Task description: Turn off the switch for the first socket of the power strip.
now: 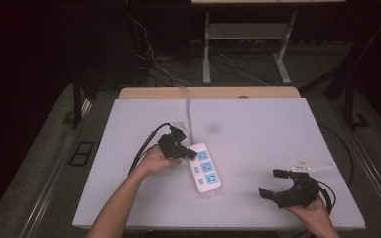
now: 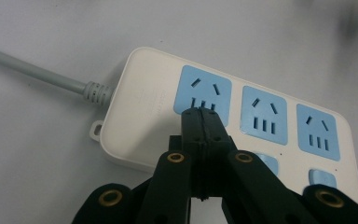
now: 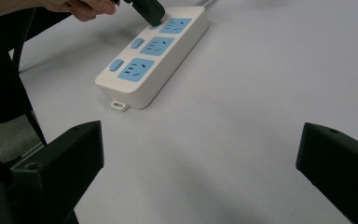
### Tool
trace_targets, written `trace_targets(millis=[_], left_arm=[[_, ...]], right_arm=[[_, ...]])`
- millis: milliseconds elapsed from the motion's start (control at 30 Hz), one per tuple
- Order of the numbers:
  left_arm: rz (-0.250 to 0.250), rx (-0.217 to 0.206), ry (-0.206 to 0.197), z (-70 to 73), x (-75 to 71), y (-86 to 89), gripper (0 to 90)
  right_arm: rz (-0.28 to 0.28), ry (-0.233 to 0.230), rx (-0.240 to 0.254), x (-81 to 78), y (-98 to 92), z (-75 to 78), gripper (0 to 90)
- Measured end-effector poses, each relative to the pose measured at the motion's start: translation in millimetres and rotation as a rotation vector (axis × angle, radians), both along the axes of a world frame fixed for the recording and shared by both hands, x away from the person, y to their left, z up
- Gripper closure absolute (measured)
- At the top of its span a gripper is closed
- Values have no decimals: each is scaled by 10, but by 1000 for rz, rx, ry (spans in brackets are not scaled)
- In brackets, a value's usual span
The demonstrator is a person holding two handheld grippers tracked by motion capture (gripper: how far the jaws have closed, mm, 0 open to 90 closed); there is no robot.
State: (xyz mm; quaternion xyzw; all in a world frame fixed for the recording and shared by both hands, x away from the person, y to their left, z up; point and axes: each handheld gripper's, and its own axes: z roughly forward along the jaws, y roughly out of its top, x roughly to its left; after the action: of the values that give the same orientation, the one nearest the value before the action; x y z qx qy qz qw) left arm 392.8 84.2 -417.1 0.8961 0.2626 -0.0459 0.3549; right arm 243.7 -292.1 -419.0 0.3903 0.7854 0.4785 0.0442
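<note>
left gripper view: closed left gripper (image 2: 201, 122) hides a power strip (image 2: 140, 112) button.

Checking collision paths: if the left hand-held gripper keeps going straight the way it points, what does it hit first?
The left hand-held gripper, jaws shut together, points at the power strip. It would likely meet the strip's top beside the first blue socket, near a switch button. Whether it already touches is unclear.
</note>
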Motion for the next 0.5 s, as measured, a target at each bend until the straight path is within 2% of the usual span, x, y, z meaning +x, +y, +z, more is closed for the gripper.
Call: trace_targets(millis=[300,367,400,500], left_arm=[[7,5,-3,6,-13,-9,894],[12,-4,-2,16,-15,-1,894],[19,-27,0,46,-17,12,894],[9,-4,-14,82,-43,32,894]], right_arm=[[-2,1,2,0,-10,4,5],[-2,1,3,0,-11,5,5],[-7,-5,6,-1,-16,8,5],[-10,-9,14,-1,-29,13,5]])
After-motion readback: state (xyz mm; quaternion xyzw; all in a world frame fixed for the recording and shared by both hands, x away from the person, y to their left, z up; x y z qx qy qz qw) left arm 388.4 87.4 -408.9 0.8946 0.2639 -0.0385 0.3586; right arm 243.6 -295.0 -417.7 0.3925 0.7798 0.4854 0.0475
